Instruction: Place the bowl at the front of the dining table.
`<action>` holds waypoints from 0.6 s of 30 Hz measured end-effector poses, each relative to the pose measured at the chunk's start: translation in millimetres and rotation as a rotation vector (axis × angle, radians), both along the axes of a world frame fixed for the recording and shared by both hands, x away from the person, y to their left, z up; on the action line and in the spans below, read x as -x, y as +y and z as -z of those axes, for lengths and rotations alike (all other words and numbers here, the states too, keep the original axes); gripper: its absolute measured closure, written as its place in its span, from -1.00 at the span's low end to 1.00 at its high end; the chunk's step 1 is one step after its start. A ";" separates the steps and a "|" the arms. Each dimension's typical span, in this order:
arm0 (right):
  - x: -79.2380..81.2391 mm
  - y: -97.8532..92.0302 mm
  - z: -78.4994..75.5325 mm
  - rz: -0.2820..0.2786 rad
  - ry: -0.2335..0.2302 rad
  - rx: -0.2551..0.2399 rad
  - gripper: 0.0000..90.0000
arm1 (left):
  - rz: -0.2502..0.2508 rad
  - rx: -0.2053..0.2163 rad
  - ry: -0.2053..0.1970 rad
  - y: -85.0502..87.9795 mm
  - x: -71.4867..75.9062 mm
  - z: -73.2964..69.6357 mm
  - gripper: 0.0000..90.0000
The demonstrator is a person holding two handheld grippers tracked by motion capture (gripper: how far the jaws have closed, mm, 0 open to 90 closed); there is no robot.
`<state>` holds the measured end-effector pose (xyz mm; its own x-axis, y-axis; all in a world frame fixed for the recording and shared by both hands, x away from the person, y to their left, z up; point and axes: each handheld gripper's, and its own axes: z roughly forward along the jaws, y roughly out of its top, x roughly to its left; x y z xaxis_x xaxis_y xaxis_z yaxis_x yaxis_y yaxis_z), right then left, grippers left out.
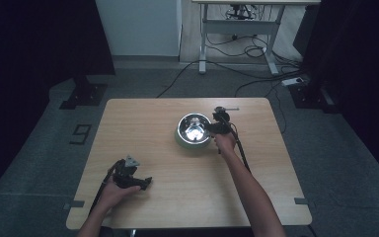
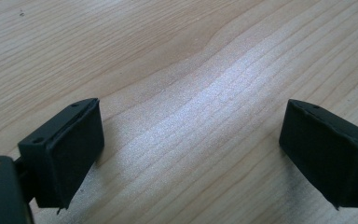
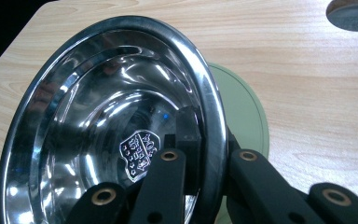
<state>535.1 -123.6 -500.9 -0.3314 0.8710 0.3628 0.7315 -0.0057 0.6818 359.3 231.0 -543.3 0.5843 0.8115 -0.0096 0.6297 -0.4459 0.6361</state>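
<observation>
A shiny steel bowl (image 1: 193,129) with a crest stamped inside sits over a pale green round plate (image 1: 186,144) right of the table's middle. My right gripper (image 1: 213,128) is shut on the bowl's right rim. In the right gripper view one jaw lies inside the bowl (image 3: 98,116) and the other outside the rim, with the gripper (image 3: 209,140) pinching the steel edge and the green plate (image 3: 244,116) behind. My left gripper (image 1: 145,183) rests low on the front left of the table, open. Bare wood lies between its jaws (image 2: 191,144).
A round grey grommet (image 1: 220,108) is set in the wooden table (image 1: 143,128) just behind the bowl, also seen as the grommet (image 3: 354,11). Beyond the table stand a white desk frame (image 1: 237,29), floor cables and a power strip (image 1: 295,80).
</observation>
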 end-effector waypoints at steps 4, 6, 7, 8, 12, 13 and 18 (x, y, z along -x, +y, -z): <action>-1.8 2.7 0.5 -0.001 0.001 0.000 0.94 | 0.000 0.000 0.000 0.0 0.0 0.0 -0.86; -2.7 3.4 1.8 0.000 0.003 0.004 0.94 | 0.000 0.000 0.000 0.0 0.0 0.0 -0.86; -3.2 3.6 2.6 0.000 0.002 0.004 0.94 | 0.000 0.000 0.000 0.0 0.0 0.0 -0.86; -3.6 3.5 3.4 0.000 0.003 0.006 0.94 | 0.000 0.000 0.000 0.0 0.0 0.0 -0.86; -5.4 3.2 6.3 0.004 0.009 0.007 0.94 | 0.000 0.000 0.000 0.0 0.0 0.0 -0.86; -5.9 3.0 6.8 0.004 0.009 0.007 0.94 | 0.000 0.000 0.000 0.0 0.0 0.0 -0.86; -8.6 2.1 9.3 0.017 0.014 0.003 0.94 | 0.000 0.000 0.000 0.0 0.0 0.0 -0.86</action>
<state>543.7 -121.5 -510.2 -0.3110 0.8775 0.3651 0.7411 -0.0167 0.6712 359.3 231.0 -543.3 0.5843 0.8115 -0.0097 0.6296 -0.4458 0.6363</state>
